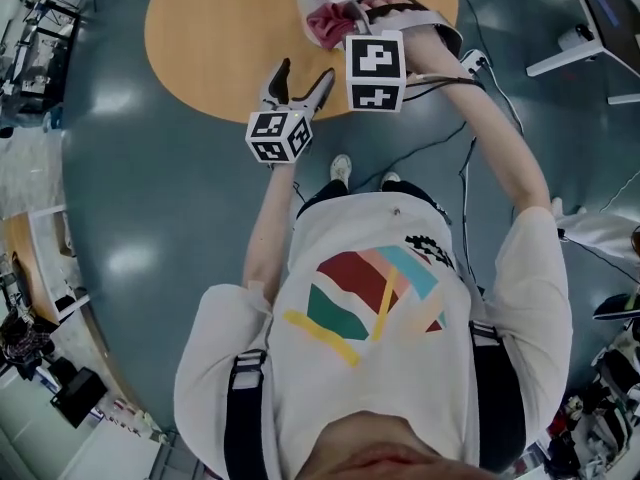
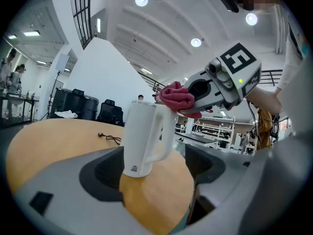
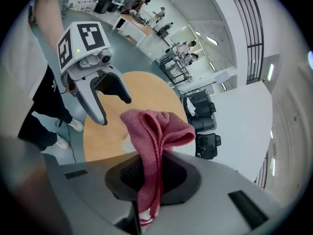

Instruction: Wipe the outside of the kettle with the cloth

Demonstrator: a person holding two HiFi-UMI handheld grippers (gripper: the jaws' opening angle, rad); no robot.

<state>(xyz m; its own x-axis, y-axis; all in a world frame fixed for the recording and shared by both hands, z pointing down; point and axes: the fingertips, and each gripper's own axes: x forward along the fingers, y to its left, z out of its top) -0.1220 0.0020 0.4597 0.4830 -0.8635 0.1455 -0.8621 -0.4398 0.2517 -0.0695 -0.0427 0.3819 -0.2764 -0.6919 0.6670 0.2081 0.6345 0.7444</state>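
Cloth (image 3: 155, 131) hangs pinched between the right gripper's (image 1: 356, 16) fingers, at the top of the white kettle (image 2: 145, 136) by its handle. The kettle stands at the table's (image 1: 200, 38) 12 o'clock. The left gripper (image 1: 305, 71) hovers at 6 o'clock, fingers spread and empty. Wiping looks barely begun. The next move calls for steadying the kettle, then stroking the cloth down its wall.

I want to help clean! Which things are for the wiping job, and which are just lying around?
For the job: kettle; cloth, held in the right hand-held gripper; left hand-held gripper, open.
Just lying about: cable on the table; chairs behind it.
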